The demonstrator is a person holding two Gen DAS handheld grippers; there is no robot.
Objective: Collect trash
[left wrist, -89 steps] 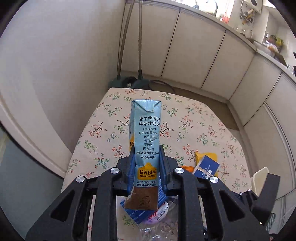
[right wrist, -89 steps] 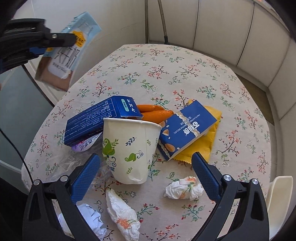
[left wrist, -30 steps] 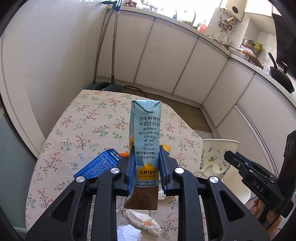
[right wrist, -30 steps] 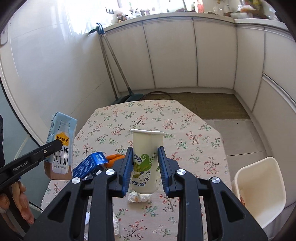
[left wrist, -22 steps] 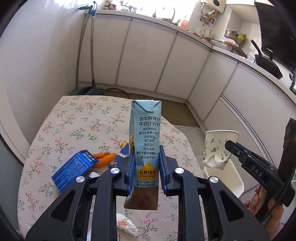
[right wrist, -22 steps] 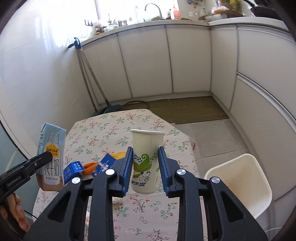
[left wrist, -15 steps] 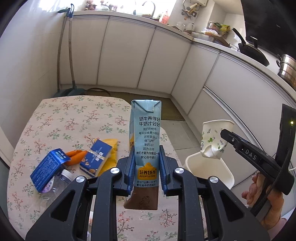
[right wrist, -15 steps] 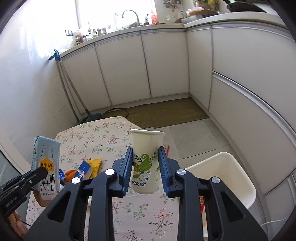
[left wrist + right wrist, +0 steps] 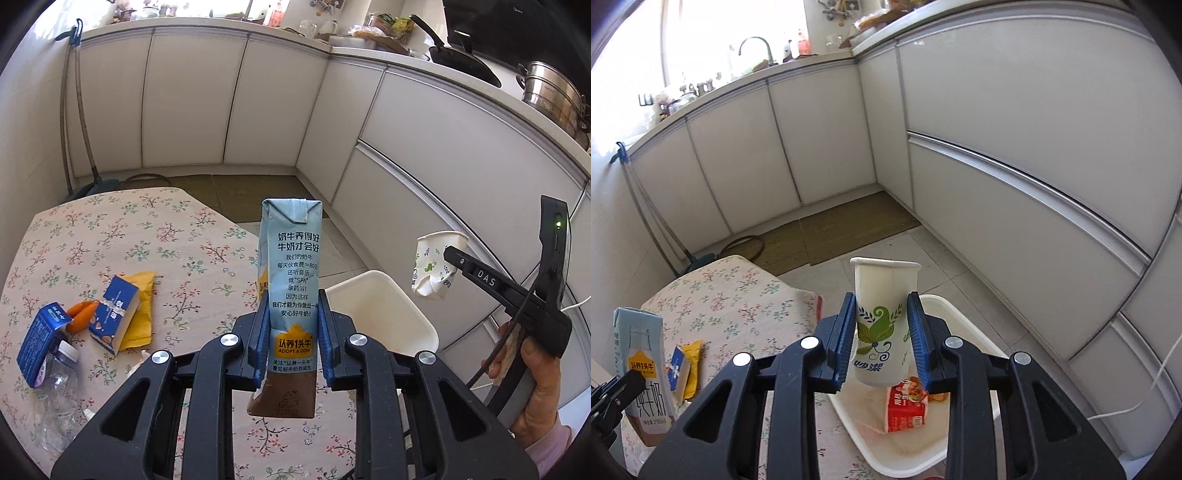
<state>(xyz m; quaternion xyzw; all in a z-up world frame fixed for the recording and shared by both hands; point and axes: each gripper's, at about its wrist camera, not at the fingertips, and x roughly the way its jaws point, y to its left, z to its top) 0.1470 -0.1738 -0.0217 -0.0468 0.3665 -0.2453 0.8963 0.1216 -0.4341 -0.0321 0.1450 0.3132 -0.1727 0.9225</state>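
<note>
Beside the floral-cloth table (image 9: 110, 236), on the floor at its near corner, sits the white bin (image 9: 964, 325) — that's our drop target, with a red carton (image 9: 907, 410) already lying inside.

We judge this as the carry-to-bin step, both hands loaded. The right gripper (image 9: 882, 343) is clamped on the paper cup (image 9: 884, 314), cup upright and squashed in at the waist, hanging right above the bin's open mouth. We'd let go only once the cup base is inside the rim line; it's light and could bounce off the edge.

The left gripper (image 9: 291, 339) is clenched on the milk carton (image 9: 291, 280), upright, with the bin's rim just behind it. We'd bring it fully over the mouth, clear of the right gripper, then drop.

On the table, well away from the bin: blue boxes, yellow packet, plastic bottle (image 9: 55, 384).
</note>
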